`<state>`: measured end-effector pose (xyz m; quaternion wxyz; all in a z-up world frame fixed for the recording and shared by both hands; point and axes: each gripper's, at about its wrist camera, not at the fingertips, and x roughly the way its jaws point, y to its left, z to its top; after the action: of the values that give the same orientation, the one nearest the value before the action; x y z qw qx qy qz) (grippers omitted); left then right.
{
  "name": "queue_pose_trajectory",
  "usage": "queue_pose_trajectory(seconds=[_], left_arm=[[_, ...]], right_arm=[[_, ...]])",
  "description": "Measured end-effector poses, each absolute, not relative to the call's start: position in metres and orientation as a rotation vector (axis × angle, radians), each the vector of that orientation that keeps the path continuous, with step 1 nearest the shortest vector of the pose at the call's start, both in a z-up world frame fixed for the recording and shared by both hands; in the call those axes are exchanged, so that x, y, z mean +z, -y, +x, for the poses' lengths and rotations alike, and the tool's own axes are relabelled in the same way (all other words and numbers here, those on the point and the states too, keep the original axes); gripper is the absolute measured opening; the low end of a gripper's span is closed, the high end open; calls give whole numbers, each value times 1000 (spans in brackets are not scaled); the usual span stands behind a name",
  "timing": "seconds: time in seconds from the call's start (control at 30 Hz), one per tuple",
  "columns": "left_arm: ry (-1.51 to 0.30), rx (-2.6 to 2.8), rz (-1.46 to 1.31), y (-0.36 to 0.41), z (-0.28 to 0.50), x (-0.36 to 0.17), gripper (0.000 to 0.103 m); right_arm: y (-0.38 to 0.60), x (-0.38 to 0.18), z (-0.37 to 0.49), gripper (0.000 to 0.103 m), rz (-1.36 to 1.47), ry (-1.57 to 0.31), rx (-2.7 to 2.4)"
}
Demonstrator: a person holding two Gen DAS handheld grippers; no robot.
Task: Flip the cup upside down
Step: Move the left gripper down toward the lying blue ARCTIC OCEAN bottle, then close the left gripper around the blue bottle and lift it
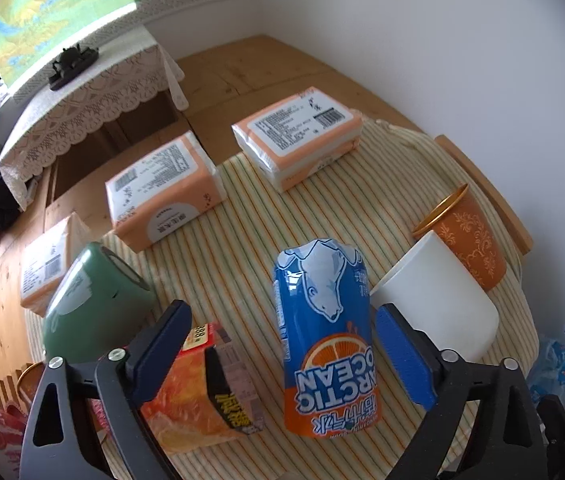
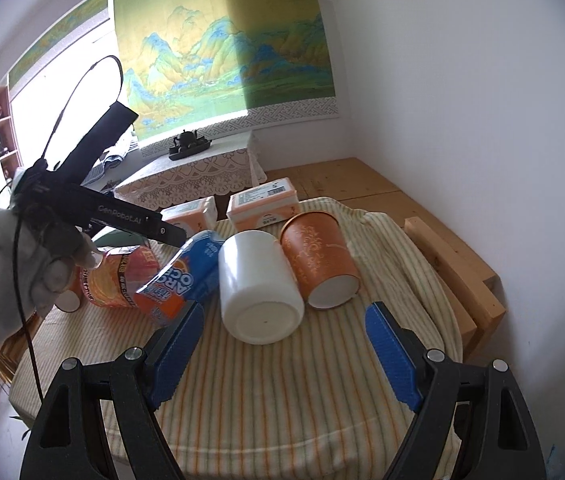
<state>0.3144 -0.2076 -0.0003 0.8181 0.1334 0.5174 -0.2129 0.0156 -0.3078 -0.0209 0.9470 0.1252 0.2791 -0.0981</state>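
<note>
The left gripper (image 1: 282, 354) is hanging with its jaws spread wide on either side of the blue and orange can (image 1: 324, 332), its pads clear of the can. At the can's two o'clock the white cup (image 1: 440, 300) is resting on the striped cloth (image 1: 362, 216), and the orange patterned cup (image 1: 468, 236) is touching it just beyond. The right gripper (image 2: 286, 354) is gaping wide at six o'clock of the white cup, gripping nothing. A gloved hand (image 2: 22, 264) is holding the left tool.

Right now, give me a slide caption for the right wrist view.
Open right gripper faces upside-down white cup and orange cup on striped cloth.
</note>
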Motion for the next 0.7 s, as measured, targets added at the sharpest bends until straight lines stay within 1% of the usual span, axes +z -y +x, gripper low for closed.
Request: queue_pose_trajectory(seconds=[0.1,0.17,0.27,0.6,0.63,0.67,0.7], left_arm=[[-1174,-498,264,213,323,-12,94],[-1215,-514,259,214,327,-19,90],[-1273,-525,258,216,336,-32,89],[-1357,-551,300,230,349,-56,87],[-1365,-552,304,231,351,-59,82],[-1373,-561,300,233,352,-61,76],[-1382,-570,291,234,352,-63,72]], right_arm=[[316,-23,14,80,260,-565,-221],[321,-24,13,80,272,-561,-232],[327,-26,11,80,285,-555,-243],[333,-29,13,80,303,-556,-255],[333,-29,14,80,301,-556,-256],[333,-29,14,80,298,-556,-259],[332,-30,14,80,296,-555,-263]])
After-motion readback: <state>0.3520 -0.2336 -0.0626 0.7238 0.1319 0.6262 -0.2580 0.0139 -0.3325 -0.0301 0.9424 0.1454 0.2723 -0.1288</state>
